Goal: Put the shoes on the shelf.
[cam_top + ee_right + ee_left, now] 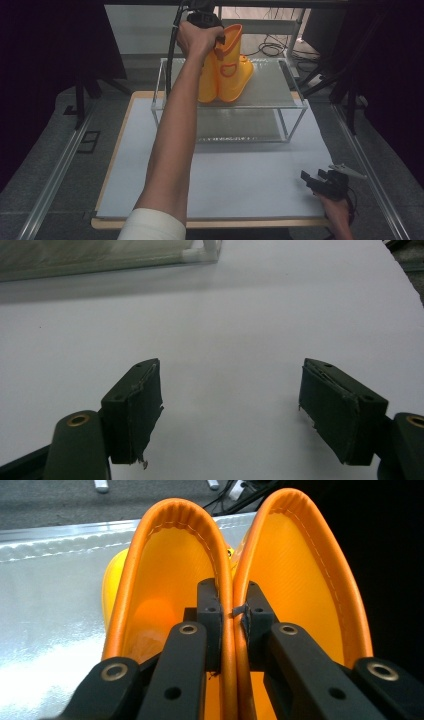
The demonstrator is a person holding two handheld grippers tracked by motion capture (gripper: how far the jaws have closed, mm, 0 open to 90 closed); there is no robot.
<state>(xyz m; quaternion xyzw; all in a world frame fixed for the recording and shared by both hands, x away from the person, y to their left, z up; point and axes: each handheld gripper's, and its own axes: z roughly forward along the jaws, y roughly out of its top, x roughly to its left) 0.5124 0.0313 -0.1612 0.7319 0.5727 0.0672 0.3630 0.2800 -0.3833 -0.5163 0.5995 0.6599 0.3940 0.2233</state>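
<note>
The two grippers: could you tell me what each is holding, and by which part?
Left gripper pinches the boots' touching top rims together; right gripper holds nothing.

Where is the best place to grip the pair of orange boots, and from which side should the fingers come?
Grip the pair of orange boots at the two touching top rims, from above: one finger goes inside each shaft, pinching both rims together, as the left gripper does on the shelf.

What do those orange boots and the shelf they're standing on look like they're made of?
Boots: probably rubber or soft plastic, smooth with a slight sheen; the left gripper view shows a rolled rim and a stitched lining.
Shelf: apparently clear plastic walls with a grey, finely textured top, possibly metal; the look leaves that open.
</note>
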